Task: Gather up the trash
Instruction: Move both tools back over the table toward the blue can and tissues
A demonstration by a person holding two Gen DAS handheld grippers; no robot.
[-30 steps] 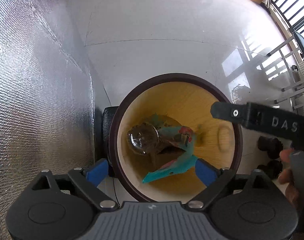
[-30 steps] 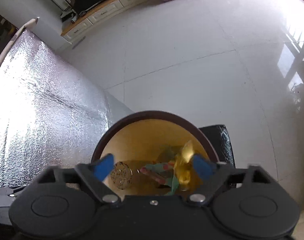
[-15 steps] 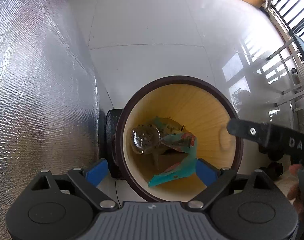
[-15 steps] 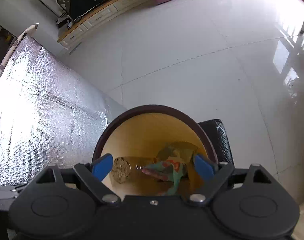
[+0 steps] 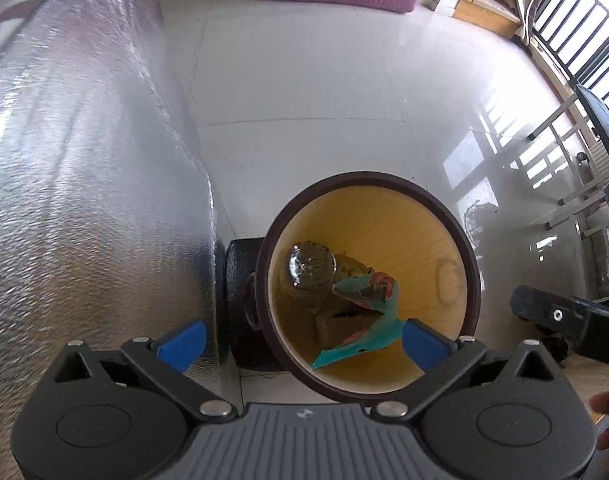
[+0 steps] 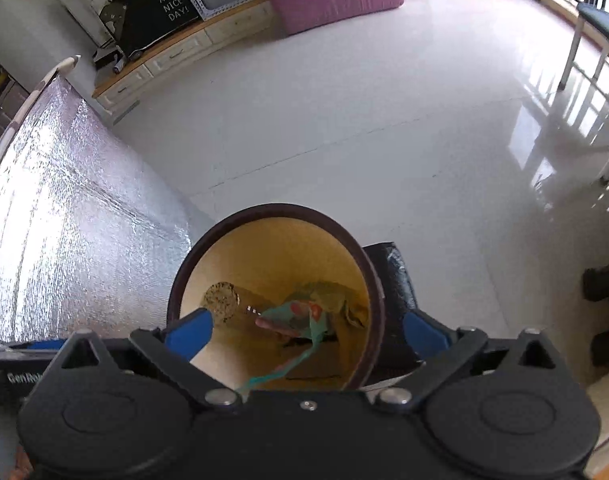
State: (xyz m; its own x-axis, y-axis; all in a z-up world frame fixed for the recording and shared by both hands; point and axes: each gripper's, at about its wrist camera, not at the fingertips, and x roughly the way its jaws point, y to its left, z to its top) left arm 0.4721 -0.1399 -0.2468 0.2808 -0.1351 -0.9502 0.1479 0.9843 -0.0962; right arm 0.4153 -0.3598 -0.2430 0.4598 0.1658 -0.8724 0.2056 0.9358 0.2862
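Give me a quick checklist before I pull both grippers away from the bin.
1. Left gripper empty: ok, jaws opening, nothing between them.
2. Right gripper empty: ok, jaws opening, nothing pinched.
3. Trash inside the bin: ok, clear bottle and teal wrapper lie within it.
4. Bin upright: ok, rim faces up.
5. Wrapper clear of the rim: cannot tell, its tail reaches toward the near wall.
6. More trash on the floor: none in view.

Brown-rimmed yellow bin [image 5: 456, 240], teal wrapper [image 5: 360, 350], quilted silver foil [image 5: 84, 200]
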